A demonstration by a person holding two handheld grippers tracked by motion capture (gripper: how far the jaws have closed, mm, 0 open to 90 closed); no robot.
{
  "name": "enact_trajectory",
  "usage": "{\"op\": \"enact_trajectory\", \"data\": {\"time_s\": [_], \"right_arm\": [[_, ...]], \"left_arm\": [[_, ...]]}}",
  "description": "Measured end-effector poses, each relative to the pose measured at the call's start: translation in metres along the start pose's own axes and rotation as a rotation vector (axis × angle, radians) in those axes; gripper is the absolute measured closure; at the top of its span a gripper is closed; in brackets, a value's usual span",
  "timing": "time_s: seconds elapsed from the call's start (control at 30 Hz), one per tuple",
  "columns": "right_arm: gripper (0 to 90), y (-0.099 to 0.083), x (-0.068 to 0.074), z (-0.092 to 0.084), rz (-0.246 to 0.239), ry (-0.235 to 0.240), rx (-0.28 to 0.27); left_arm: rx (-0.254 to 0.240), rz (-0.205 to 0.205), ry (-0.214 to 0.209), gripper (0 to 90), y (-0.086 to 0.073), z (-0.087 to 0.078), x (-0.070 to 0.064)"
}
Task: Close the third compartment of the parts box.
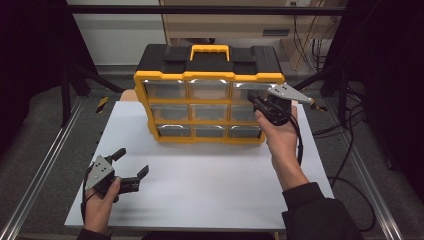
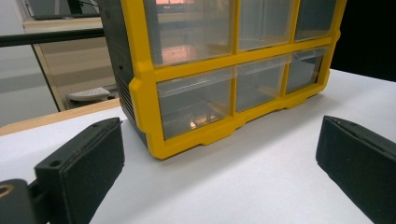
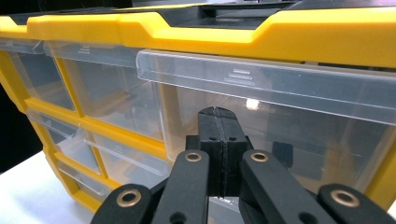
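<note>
A yellow-and-black drawer organiser is seen standing upright toward the far side of the white tabletop, its front of clear drawers, three across and three down, turned toward the person. A yellow carry handle is set into its black top. The right hand-held gripper is held up against the organiser's front at the right-hand column, level with the top right drawer. In the right gripper view the two black jaws are seen pressed flat together with nothing between them, so this hand-held gripper is recorded as closed and empty; its tips stand right at the clear face of that drawer, below the drawer's projecting pull lip. Whether the tips actually touch the plastic cannot be told. The left hand-held gripper is held low over the near left part of the tabletop, well apart from the organiser, with its jaws spread wide and nothing between them. In the left gripper view the two pads are seen far apart at either edge, with the organiser's lower left corner and its bottom left drawer lying beyond them. A dark sleeve is visible on the right forearm.
</note>
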State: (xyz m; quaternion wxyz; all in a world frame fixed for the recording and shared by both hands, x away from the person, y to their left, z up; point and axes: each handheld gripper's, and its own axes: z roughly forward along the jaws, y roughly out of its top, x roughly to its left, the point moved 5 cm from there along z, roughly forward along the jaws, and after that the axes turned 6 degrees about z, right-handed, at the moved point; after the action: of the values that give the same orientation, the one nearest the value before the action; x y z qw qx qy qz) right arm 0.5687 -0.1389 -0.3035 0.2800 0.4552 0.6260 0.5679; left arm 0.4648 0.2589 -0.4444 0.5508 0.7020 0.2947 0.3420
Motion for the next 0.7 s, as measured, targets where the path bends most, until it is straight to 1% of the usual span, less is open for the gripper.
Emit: {"op": "enact_trajectory", "data": {"time_s": [0.3,0.43,0.7], "right_arm": [[90.0,0.0001,-0.0009,0.002,0.009,-0.006,-0.004],[90.0,-0.0003,-0.0005,0.0027,0.001,-0.008,-0.007],[90.0,-0.0003,0.0,0.0044,0.005,-0.008,-0.011]], "left_arm": [[0.004,0.002,0.0,1.0,-0.0003,0.0001,0.0],[0.002,0.0,0.001,1.0,-0.0002,0.0002,0.0004],[0.002,0.0,0.0,1.0,-0.0001,0.0003,0.0004]]}}
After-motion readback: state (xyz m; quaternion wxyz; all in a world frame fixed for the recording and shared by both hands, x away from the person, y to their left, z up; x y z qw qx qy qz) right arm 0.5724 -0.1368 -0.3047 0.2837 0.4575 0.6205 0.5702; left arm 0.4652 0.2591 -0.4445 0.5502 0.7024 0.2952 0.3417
